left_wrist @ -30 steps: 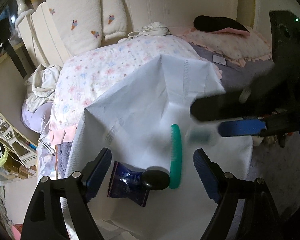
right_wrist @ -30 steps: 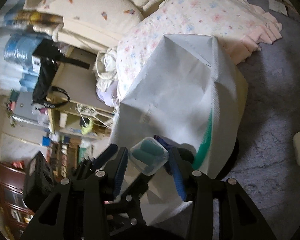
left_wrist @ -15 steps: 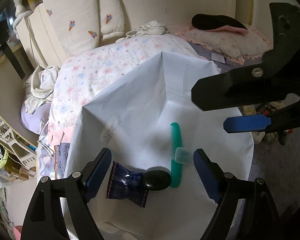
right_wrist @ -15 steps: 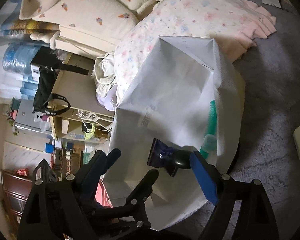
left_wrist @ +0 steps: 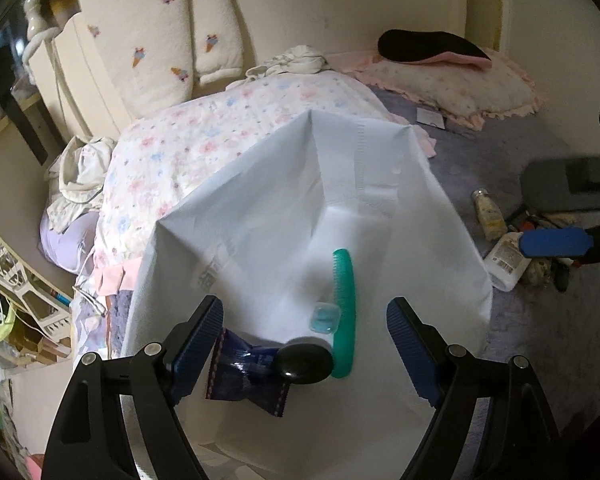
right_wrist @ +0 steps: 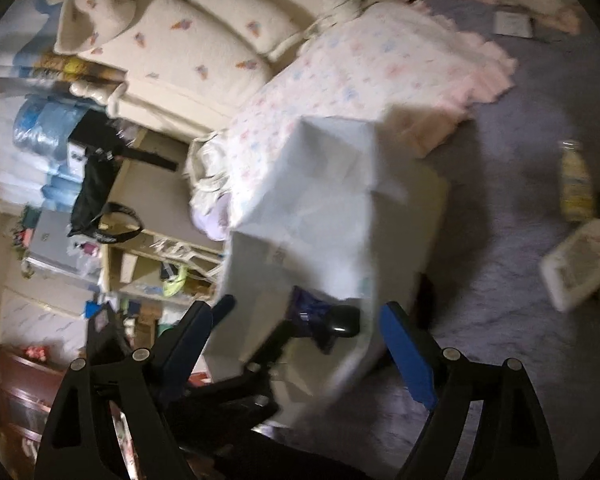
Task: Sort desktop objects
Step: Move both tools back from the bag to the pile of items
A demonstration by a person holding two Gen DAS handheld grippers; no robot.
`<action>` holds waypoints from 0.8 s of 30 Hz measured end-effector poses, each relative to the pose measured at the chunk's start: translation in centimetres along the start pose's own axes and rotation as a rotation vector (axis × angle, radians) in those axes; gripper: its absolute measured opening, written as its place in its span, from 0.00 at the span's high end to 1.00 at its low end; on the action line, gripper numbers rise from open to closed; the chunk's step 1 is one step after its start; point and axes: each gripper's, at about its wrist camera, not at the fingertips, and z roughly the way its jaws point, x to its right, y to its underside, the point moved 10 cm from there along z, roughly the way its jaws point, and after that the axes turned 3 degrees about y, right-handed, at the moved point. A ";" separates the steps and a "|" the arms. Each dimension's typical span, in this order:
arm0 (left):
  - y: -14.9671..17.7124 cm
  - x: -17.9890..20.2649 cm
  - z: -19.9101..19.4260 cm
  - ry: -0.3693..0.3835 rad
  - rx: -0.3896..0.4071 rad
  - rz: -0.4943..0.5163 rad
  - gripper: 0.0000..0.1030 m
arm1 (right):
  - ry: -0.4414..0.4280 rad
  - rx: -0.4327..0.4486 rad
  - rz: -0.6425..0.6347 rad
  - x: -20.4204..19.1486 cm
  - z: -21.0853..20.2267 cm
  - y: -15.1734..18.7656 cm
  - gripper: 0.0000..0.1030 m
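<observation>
White bag (left_wrist: 260, 208) gapes beneath my left gripper (left_wrist: 305, 336), jaws wide, holding nothing. Between my fingers, inside bag: green comb (left_wrist: 345, 312), small clear case (left_wrist: 325, 318) touching comb, black pebble-like lump (left_wrist: 304, 363), dark blue crinkly wrapper (left_wrist: 244, 372). Right gripper (right_wrist: 300, 340) wide, empty. Right view blurred, hides comb and case, shows bottles (right_wrist: 580, 264) on grey carpet (right_wrist: 512, 320).
</observation>
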 end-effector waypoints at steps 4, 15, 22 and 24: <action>-0.8 2.1 0.1 0.013 -0.003 0.041 0.19 | 0.028 0.010 0.055 3.3 -1.3 -0.3 0.17; -3.5 10.4 0.3 0.048 0.016 0.197 0.19 | 0.138 0.052 0.171 13.0 -6.9 -2.2 0.17; -4.5 16.6 1.9 0.110 0.000 0.253 0.19 | 0.184 0.007 0.156 14.7 -7.6 -1.4 0.17; -4.6 18.3 2.4 0.129 -0.006 0.271 0.19 | 0.186 -0.004 0.150 14.8 -7.7 -1.3 0.17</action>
